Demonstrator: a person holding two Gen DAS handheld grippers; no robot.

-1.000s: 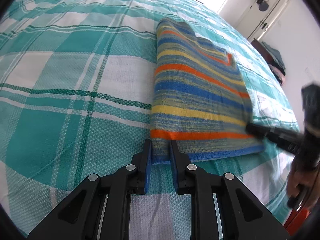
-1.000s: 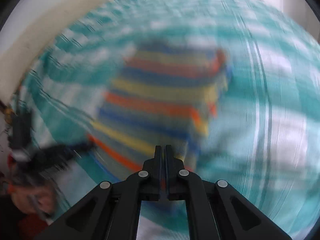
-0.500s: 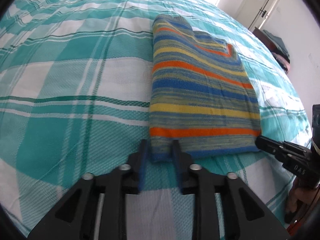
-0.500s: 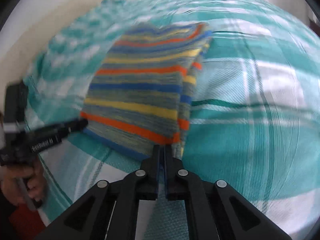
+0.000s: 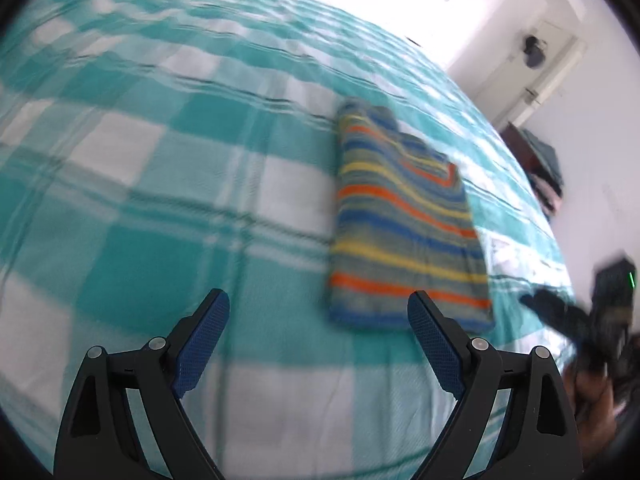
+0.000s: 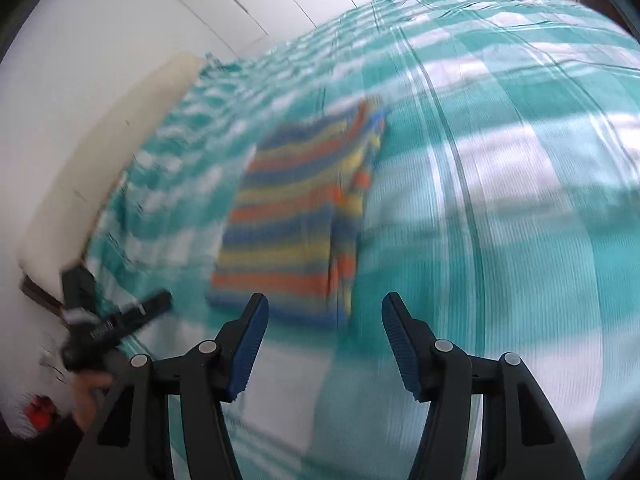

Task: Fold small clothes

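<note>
Left tool (image 5: 316, 312) view alone shows door (image 5: 548, 60), blurred.

Both wrist cams are sitting low over the bed (image 5: 168, 168), tilting down along their own fingers. The left one is facing a far corner by a door (image 5: 540, 64), the right one is facing a white wall (image 6: 80, 60). They're sharing the striped folded garment (image 5: 400, 232) (image 6: 296, 216) mid-frame.

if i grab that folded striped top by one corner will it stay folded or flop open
Probably flops open: the folded striped top looks like soft knit, with loose layers showing along one edge. Likely light. On the checked bedspread, a push would probably bunch it rather than slide it.
</note>
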